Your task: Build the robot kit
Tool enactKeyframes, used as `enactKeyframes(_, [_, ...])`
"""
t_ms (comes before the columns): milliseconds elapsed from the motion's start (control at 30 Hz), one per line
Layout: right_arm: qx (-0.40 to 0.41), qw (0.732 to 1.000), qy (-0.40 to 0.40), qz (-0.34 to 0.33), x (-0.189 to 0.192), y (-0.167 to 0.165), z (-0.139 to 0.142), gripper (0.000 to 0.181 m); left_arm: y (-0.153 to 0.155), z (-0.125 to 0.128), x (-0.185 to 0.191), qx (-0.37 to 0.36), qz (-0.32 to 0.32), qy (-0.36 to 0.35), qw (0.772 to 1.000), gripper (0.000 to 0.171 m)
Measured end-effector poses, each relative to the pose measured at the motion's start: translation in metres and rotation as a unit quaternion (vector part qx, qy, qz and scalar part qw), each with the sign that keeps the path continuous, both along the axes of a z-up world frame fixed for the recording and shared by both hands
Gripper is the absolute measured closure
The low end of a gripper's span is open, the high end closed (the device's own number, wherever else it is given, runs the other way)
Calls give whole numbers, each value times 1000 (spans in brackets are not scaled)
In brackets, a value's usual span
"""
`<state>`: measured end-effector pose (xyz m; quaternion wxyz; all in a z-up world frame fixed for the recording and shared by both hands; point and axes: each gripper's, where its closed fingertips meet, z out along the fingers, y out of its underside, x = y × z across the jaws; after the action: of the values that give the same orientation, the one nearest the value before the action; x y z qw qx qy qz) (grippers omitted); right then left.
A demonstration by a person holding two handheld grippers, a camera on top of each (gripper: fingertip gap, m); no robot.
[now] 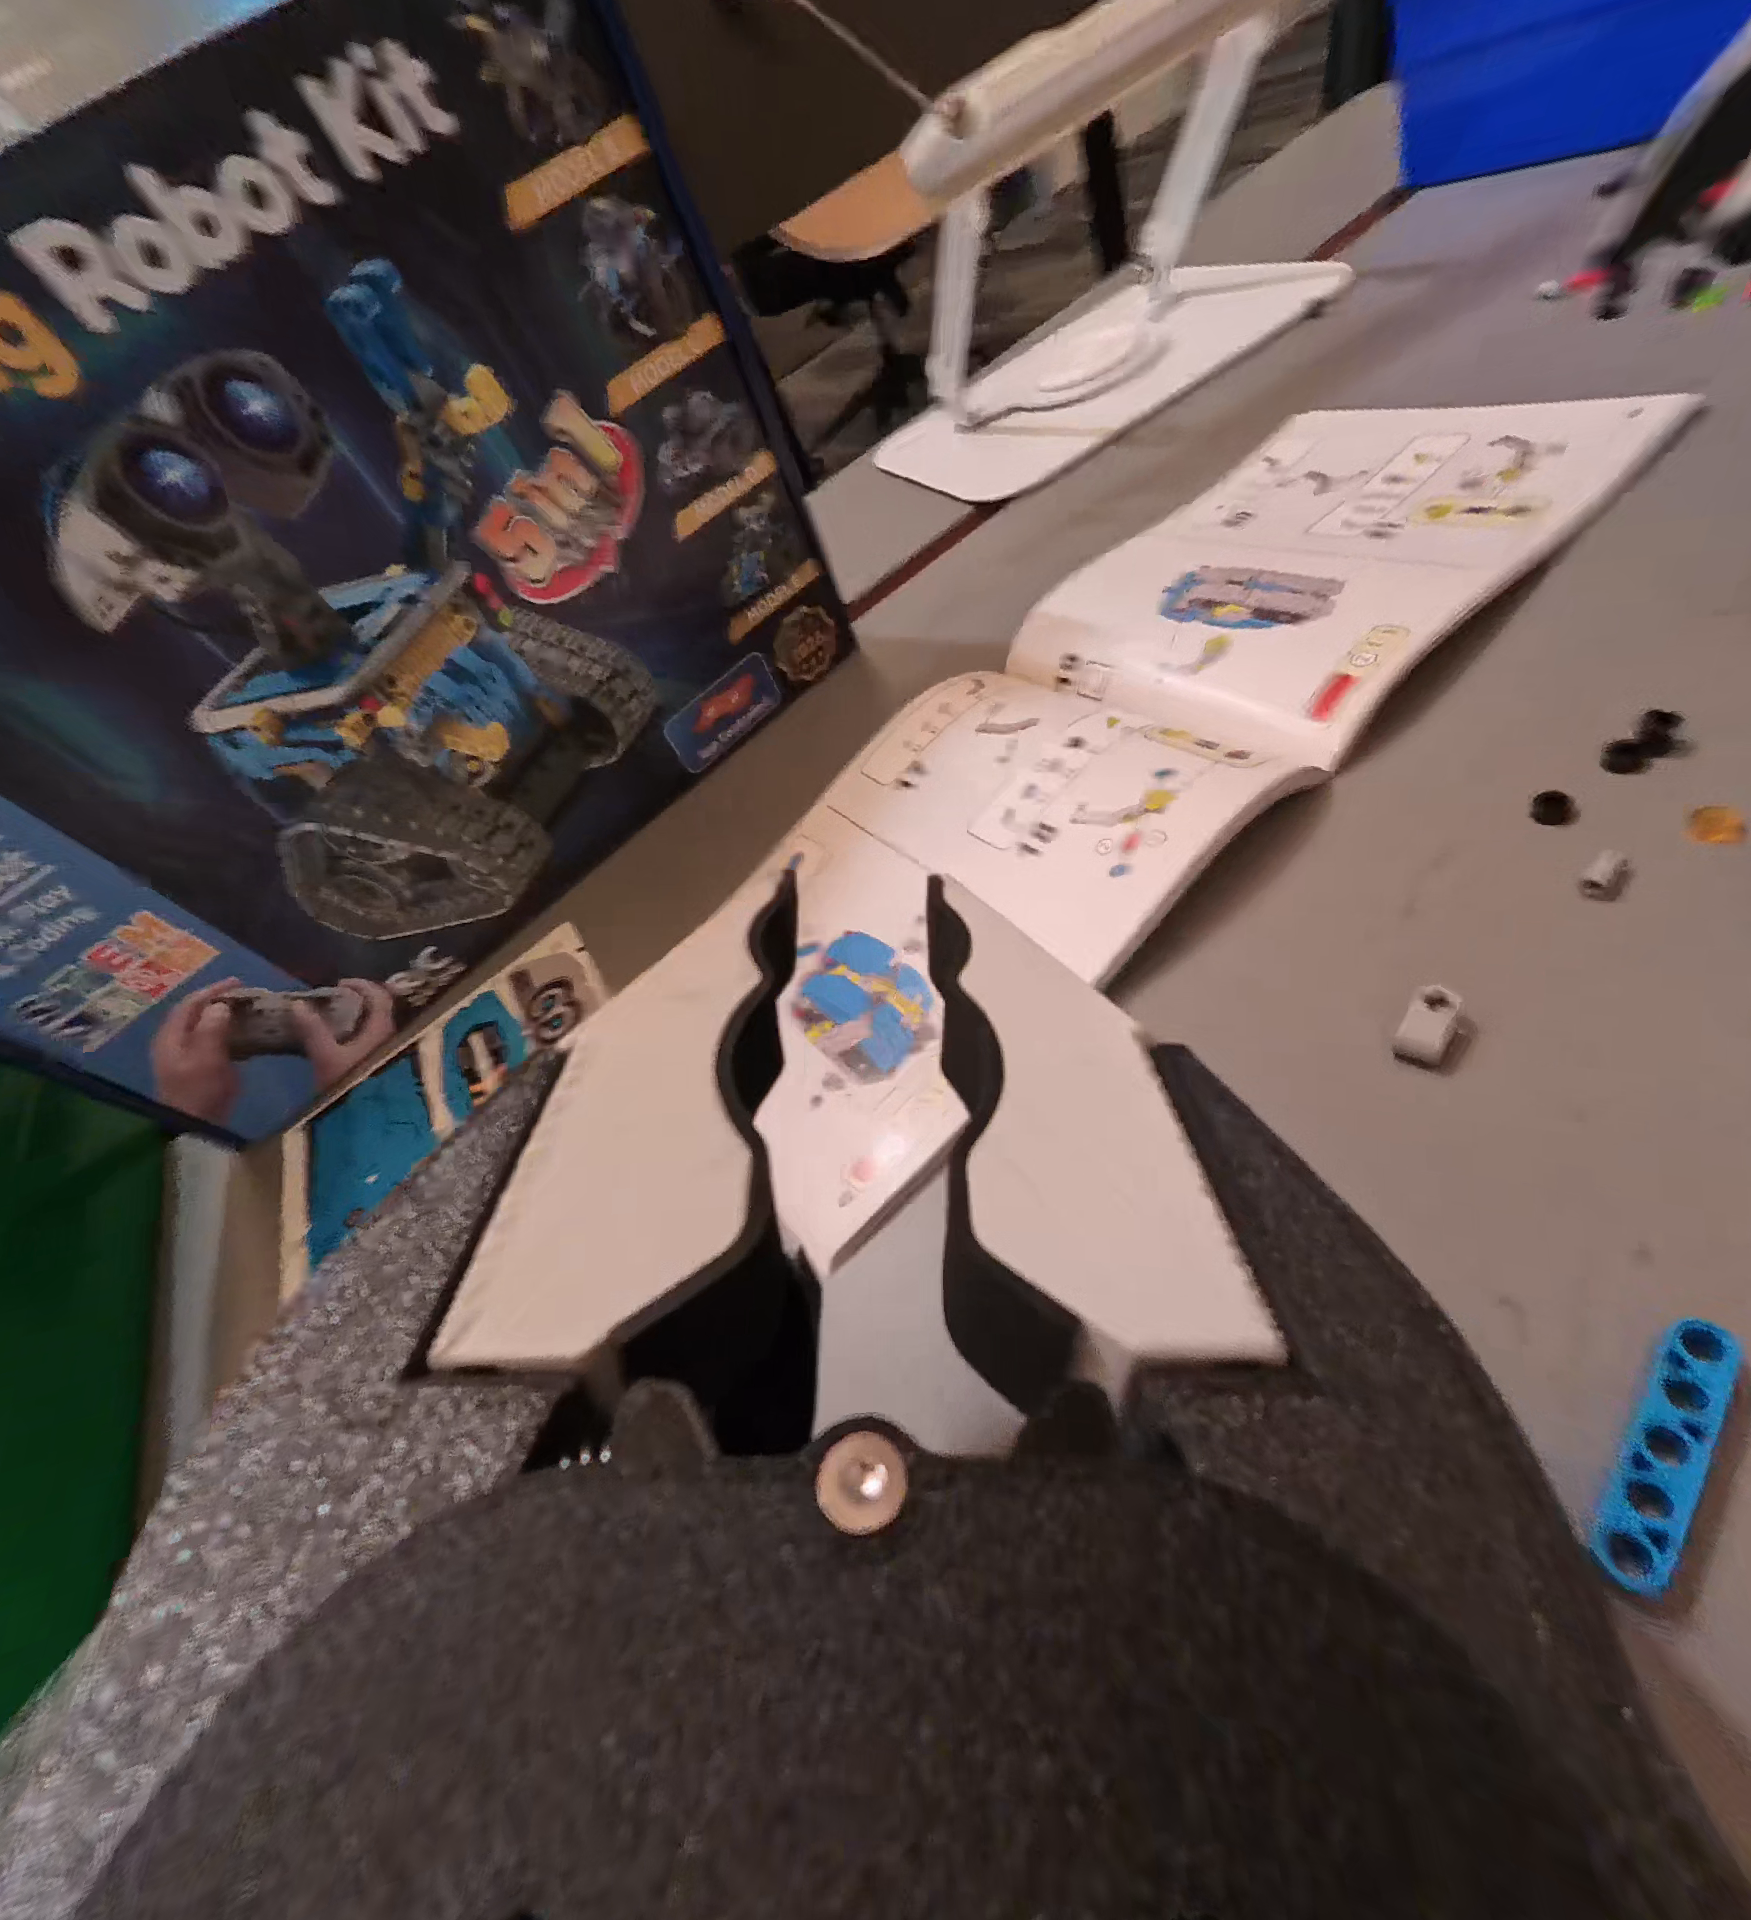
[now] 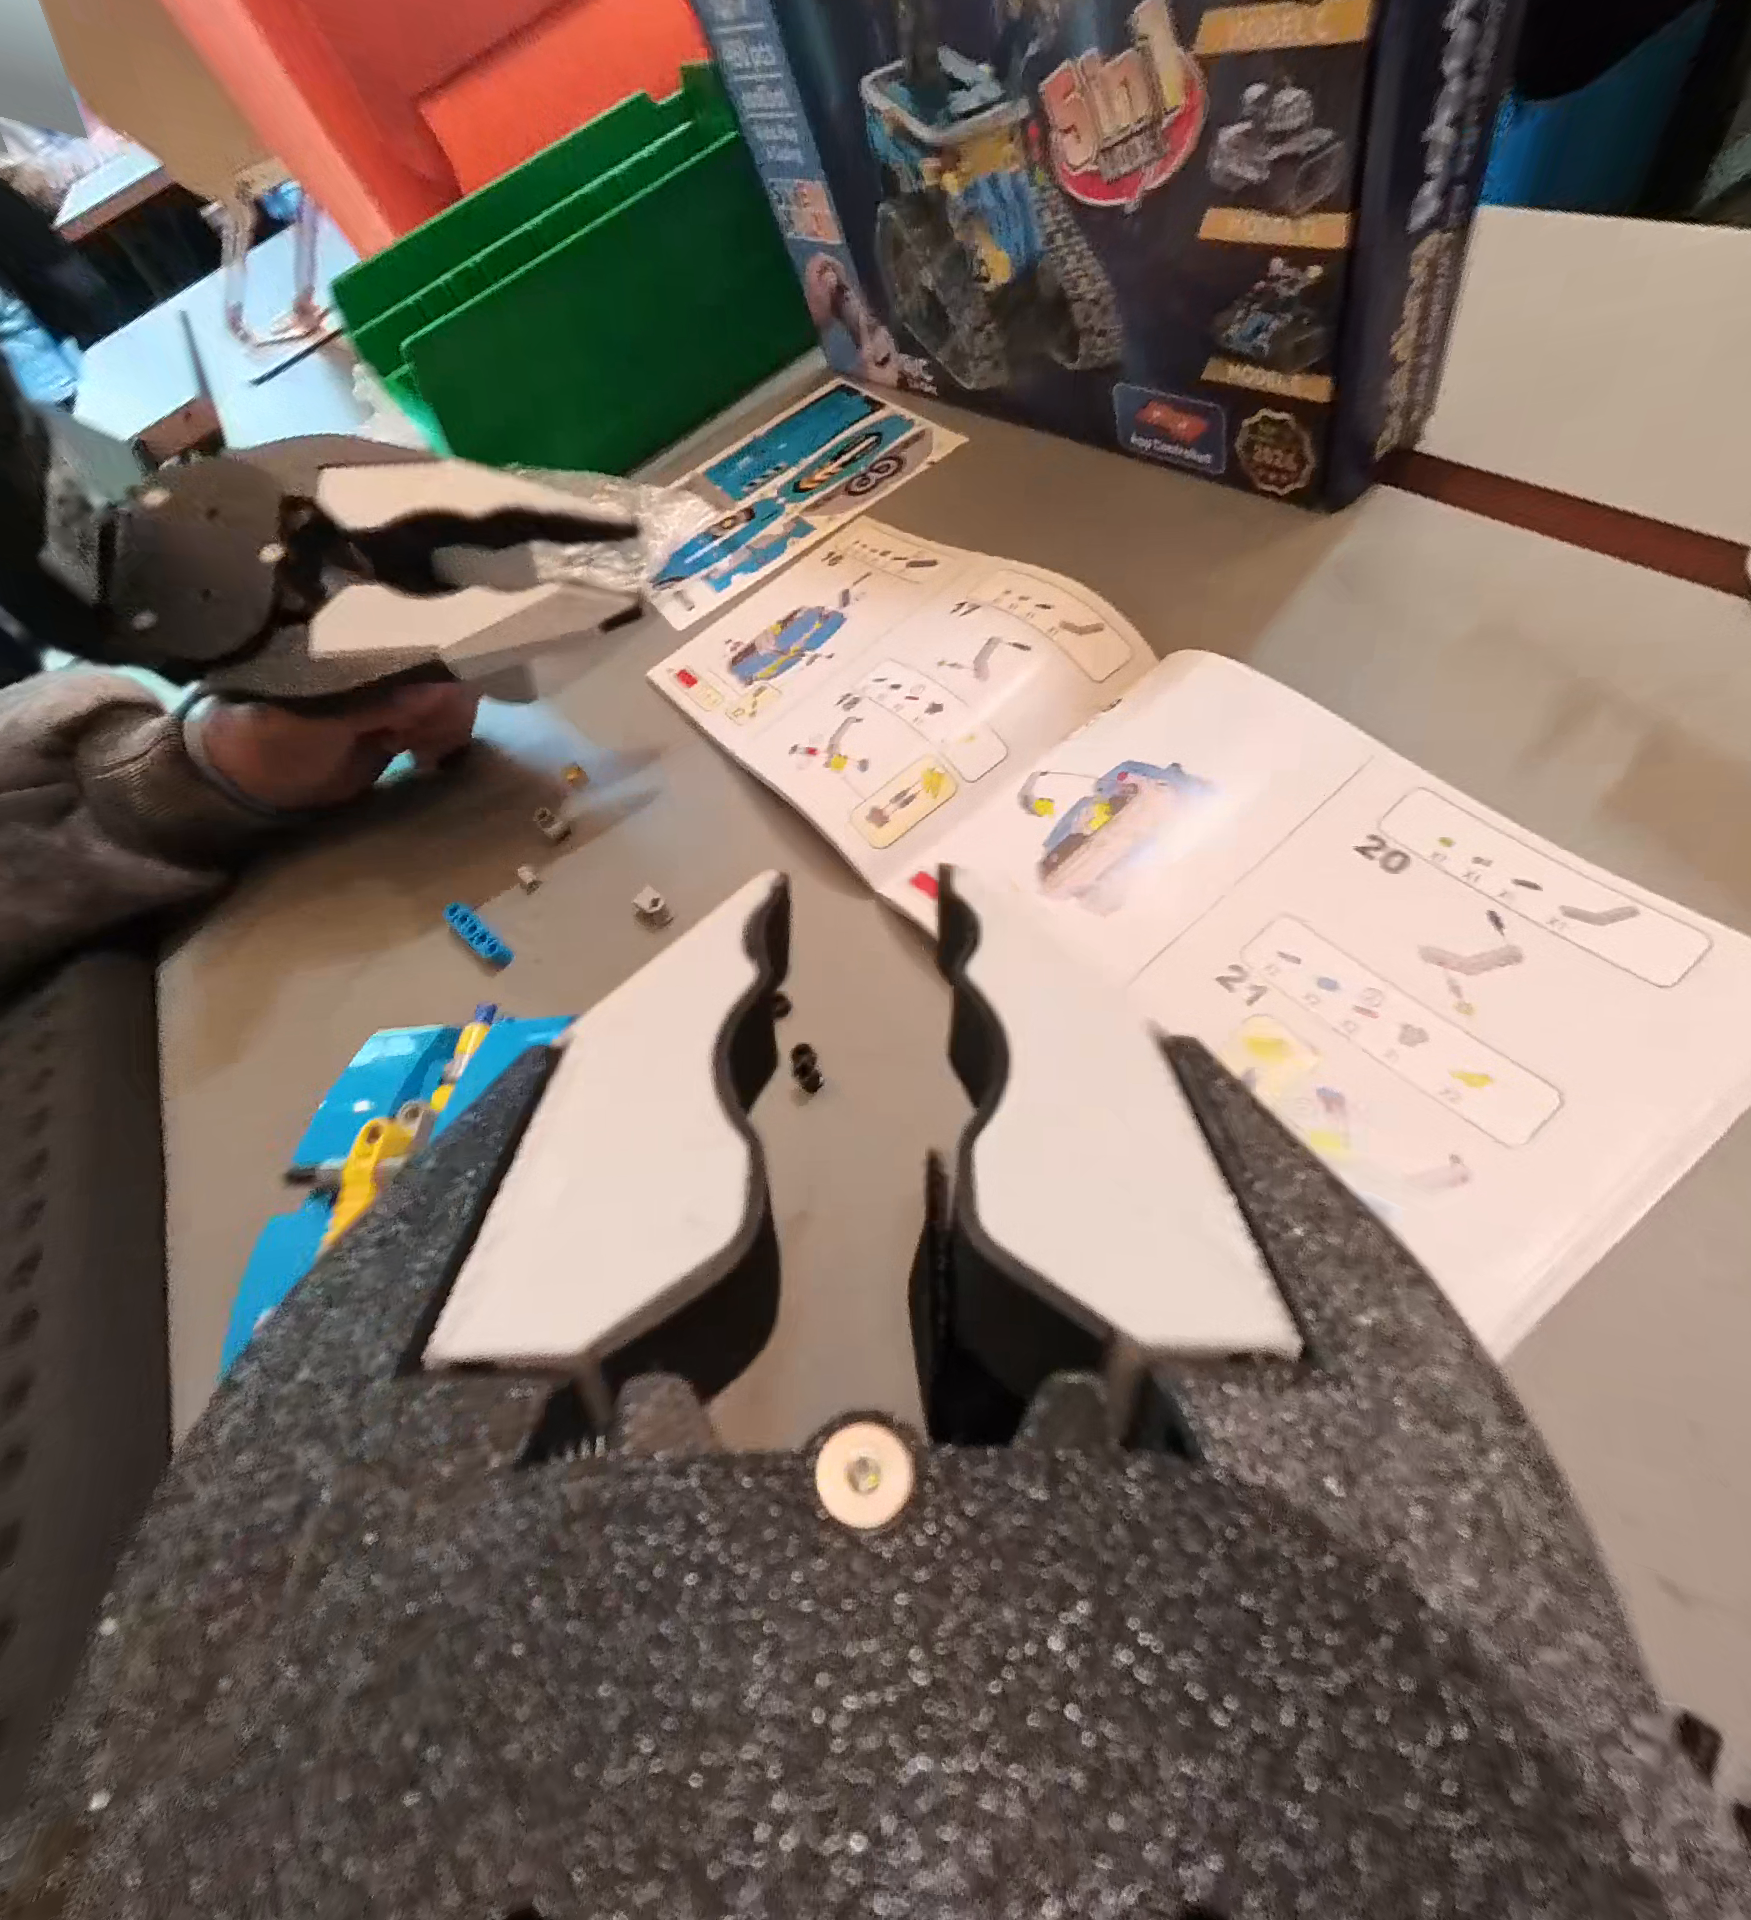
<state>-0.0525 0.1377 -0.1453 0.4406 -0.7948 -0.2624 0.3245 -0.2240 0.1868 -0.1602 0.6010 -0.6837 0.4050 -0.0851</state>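
Observation:
My left gripper (image 1: 860, 891) is open and empty, its jaws hovering over the near left corner of an open instruction booklet (image 1: 1214, 665). It also shows in the right wrist view (image 2: 632, 574), held by a hand in a grey sleeve (image 2: 331, 740). My right gripper (image 2: 860, 891) is open and empty, low over the grey table (image 2: 1422, 582) just left of the booklet (image 2: 1266, 883). Small black pins (image 2: 806, 1070) lie on the table between its fingers. A partly built blue and yellow model (image 2: 383, 1101) sits by its left finger.
A dark robot kit box (image 1: 331, 468) (image 2: 1110, 208) stands behind, with a sticker sheet (image 2: 809, 468) and green plates (image 2: 590, 312) beside it. A blue holed beam (image 1: 1671, 1455) (image 2: 476, 932), small grey pieces (image 1: 1427, 1023) and black pieces (image 1: 1640, 738) lie loose. A white lamp base (image 1: 1110, 384) stands farther back. About 20 cm separates my left fingertips from my right.

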Motion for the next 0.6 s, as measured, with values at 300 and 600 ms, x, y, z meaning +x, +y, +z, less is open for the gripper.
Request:
enactKeyframes(300, [65,995,-75,21,-6,-11,-15,158,9,10,-13,16,49,-36,998,140])
enactKeyframes(600, [-21,980,-168,101,-22,-34,-74,148,-23,17,-1,-90,-51,-143,984,141])
